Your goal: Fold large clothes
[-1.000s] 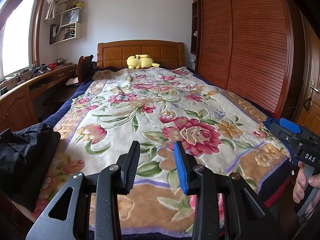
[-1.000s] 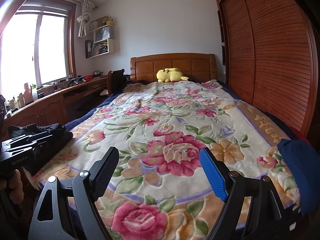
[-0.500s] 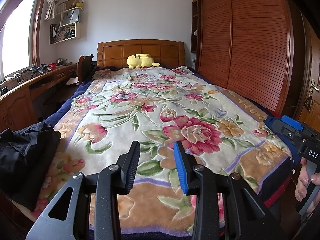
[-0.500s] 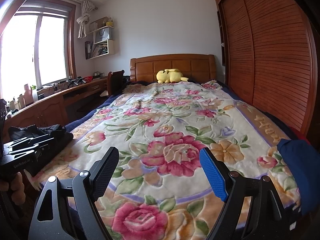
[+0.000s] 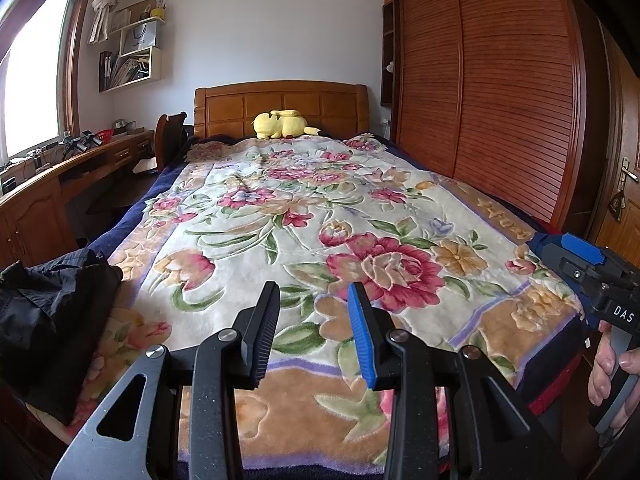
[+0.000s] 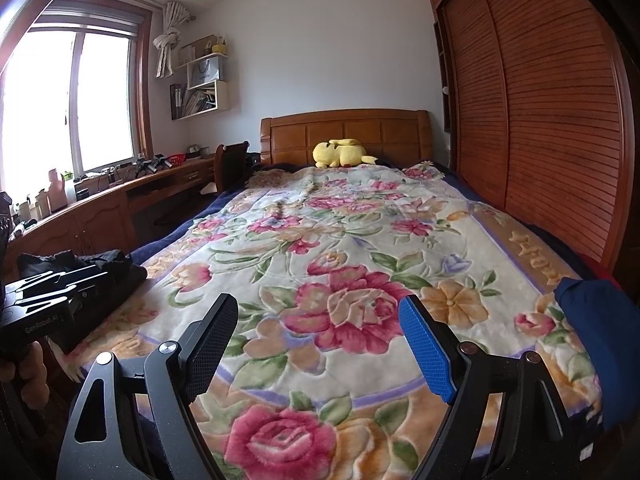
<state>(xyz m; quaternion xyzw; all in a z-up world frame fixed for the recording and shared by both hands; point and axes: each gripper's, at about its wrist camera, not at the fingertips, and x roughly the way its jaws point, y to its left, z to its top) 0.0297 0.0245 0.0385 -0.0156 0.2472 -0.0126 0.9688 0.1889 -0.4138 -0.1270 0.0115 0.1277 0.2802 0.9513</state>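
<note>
A crumpled black garment lies on the near left corner of the bed, also seen in the right wrist view. A dark blue garment rests on the near right corner. My left gripper hovers over the foot of the bed, its jaws partly apart with nothing between them. My right gripper stands wide open over the floral blanket, also holding nothing. Each gripper shows at the edge of the other's view, held by a hand.
The bed fills the room's middle, with a wooden headboard and a yellow plush toy at the far end. A slatted wooden wardrobe runs along the right. A desk and chair stand under the window on the left.
</note>
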